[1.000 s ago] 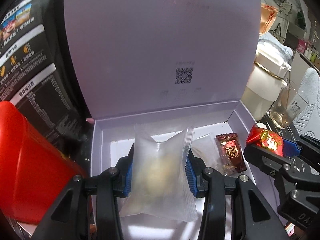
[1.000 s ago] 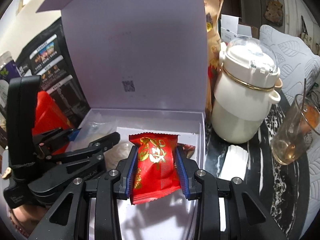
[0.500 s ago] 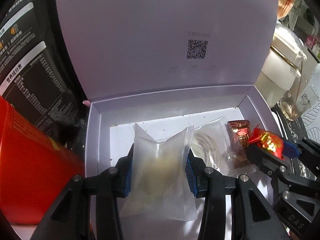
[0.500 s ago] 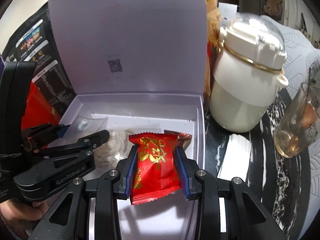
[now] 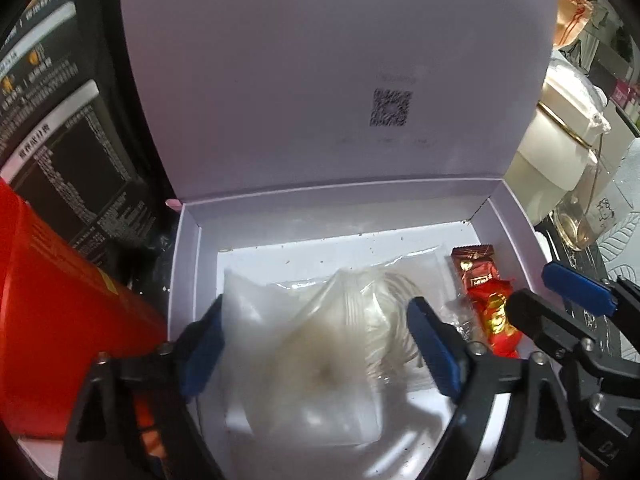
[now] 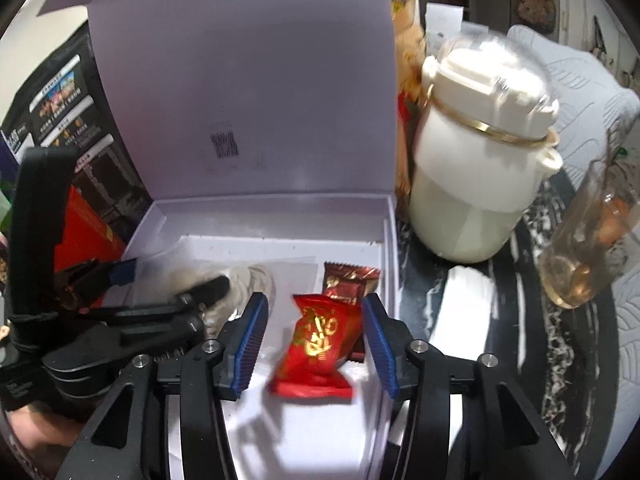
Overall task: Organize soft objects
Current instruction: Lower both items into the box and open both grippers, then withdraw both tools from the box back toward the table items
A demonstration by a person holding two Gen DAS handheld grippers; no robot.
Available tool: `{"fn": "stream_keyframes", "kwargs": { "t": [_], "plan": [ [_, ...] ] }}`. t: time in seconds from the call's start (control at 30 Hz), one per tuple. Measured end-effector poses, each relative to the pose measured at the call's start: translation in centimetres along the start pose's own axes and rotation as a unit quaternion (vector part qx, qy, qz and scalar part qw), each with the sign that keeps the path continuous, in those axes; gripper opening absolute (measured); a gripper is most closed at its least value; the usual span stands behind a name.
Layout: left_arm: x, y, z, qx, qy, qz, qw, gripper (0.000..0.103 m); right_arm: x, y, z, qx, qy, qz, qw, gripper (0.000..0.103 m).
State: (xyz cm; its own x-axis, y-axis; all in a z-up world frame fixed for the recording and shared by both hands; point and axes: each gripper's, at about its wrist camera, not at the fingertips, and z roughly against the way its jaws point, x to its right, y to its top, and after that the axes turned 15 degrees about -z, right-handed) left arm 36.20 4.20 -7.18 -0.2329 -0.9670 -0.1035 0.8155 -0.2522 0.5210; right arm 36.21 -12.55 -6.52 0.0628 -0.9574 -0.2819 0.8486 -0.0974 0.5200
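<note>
- The clear pastry packet (image 5: 320,344) is being released inside the lilac box (image 5: 188,264), lying between the parted pads of the left gripper (image 5: 316,348), whose jaws have just been opening.
- The red candy packet (image 6: 316,344) is being freed between the just-opening jaws of the right gripper (image 6: 316,344), near the box's right wall.

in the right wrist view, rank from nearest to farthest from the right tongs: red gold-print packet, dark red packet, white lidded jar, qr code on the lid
1. red gold-print packet: lies between the open right tongs, in the box.
2. dark red packet: just behind it, by the box's right wall.
3. white lidded jar: outside the box, to the right.
4. qr code: up on the raised lid, left.
</note>
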Motion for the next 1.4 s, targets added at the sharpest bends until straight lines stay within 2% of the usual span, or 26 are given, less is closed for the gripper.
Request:
{"fn": "stream_keyframes", "kwargs": {
  "t": [0.2, 0.53, 0.67, 1.13, 1.27, 1.33, 1.4],
  "plan": [
    [0.6, 0.9, 1.8, 0.014, 0.009, -0.001, 0.9999, 0.089, 0.4, 0.4, 2.6, 0.016, -0.003, -0.010, 1.000, 0.049],
    [1.0, 2.0, 8.3, 0.066, 0.013, -0.002, 0.9977, 0.089, 0.6, 0.8, 7.8, 0.058, -0.007, -0.009, 0.998, 0.049],
    [1.8, 2.1, 11.4, 0.092, 0.025, -0.008, 0.9954, 0.089, 0.1, 0.7, 10.5, 0.079, -0.009, 0.001, 0.997, 0.049],
    [2.9, -0.3, 22.4, 0.178, 0.046, -0.018, 0.9828, 0.089, -2.1, -1.2, 20.8, 0.166, 0.009, 0.027, 0.986, 0.049],
    [3.3, -1.5, 25.8, 0.204, 0.052, -0.023, 0.9773, 0.090, -2.6, -2.4, 23.6, 0.190, 0.018, 0.035, 0.981, 0.056],
    [3.5, -2.1, 27.0, 0.213, 0.054, -0.023, 0.9753, 0.090, -2.9, -3.1, 25.0, 0.200, 0.023, 0.040, 0.979, 0.056],
    [3.7, -2.7, 28.1, 0.221, 0.053, -0.022, 0.9736, 0.094, -3.0, -3.8, 26.2, 0.210, 0.026, 0.043, 0.976, 0.061]
  ]
}}
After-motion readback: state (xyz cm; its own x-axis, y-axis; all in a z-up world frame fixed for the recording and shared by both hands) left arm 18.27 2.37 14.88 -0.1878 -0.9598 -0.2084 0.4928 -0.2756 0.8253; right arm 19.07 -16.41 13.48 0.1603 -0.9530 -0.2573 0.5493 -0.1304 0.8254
